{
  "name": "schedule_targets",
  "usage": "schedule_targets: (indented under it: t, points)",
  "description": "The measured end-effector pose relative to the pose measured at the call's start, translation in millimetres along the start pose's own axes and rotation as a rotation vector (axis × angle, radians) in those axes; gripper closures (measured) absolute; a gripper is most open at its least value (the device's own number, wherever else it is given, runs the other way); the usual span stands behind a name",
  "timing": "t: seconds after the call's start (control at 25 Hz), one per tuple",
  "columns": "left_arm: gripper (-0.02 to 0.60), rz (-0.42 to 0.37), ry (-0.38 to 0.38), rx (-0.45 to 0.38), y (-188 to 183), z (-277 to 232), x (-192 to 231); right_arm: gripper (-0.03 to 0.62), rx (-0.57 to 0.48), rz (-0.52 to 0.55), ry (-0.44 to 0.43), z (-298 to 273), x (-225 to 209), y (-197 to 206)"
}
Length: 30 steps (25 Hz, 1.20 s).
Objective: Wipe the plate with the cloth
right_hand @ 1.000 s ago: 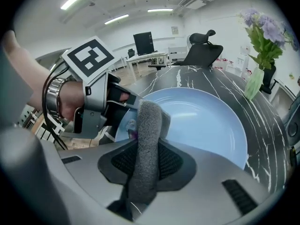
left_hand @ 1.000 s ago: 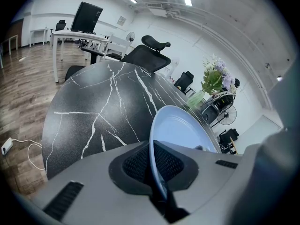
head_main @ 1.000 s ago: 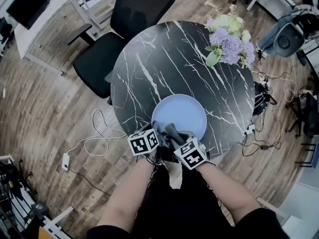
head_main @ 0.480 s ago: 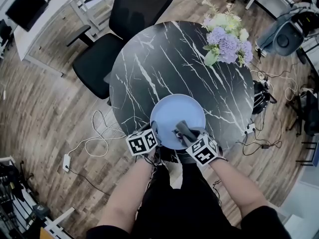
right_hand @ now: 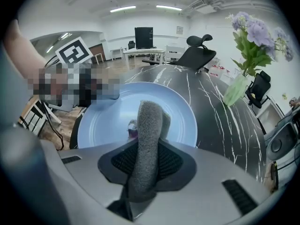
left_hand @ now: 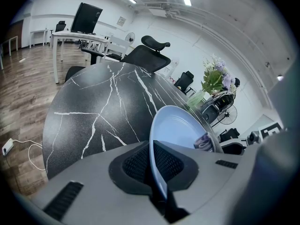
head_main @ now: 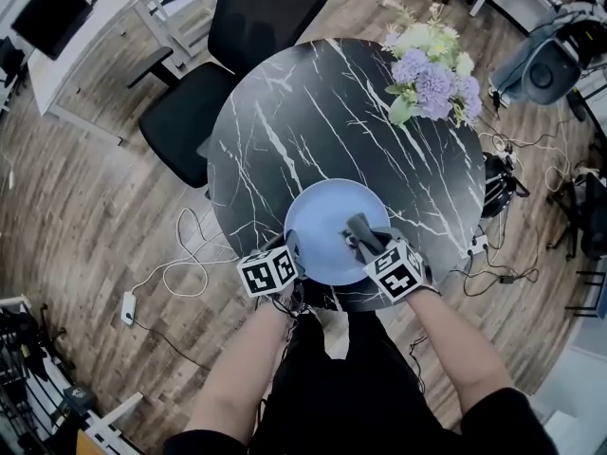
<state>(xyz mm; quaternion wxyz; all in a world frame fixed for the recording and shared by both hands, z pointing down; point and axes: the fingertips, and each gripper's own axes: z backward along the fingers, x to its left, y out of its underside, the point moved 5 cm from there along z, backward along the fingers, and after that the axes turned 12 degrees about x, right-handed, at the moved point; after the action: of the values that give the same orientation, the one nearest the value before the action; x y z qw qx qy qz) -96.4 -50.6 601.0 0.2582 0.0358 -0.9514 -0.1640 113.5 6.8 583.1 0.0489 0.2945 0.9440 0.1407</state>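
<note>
jaws of the left gripper (left_hand: pixel 157 172) pinch the rim of the pale blue plate (head_main: pixel 327 221), those of the right gripper (right_hand: pixel 143 168) clamp the rolled grey cloth (right_hand: pixel 149 130) over the plate, at the near edge of the black marbled table (head_main: pixel 313 112).

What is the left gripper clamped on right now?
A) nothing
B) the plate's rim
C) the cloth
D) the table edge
B: the left gripper view shows the left gripper shut on the rim of the plate. The cloth is in the right gripper.
</note>
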Motion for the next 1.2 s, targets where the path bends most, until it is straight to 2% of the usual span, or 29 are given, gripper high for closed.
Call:
schedule_targets:
  t: [0.32,0.6,0.92,1.2]
  points:
    - [0.541,-0.005,-0.016,-0.004,1,0,0,0.482,-0.012,-0.022,0.027,-1,-25,-9]
    - [0.540,-0.009,-0.032,-0.011,2,0,-1,0.482,-0.039,-0.041,0.011,-2,-38,-16]
    - [0.538,-0.003,-0.028,-0.015,3,0,-1,0.482,-0.120,-0.114,-0.005,3,-51,-27]
    - [0.537,-0.006,-0.044,-0.035,6,3,-3,0.482,-0.286,-0.040,-0.034,24,-54,-38]
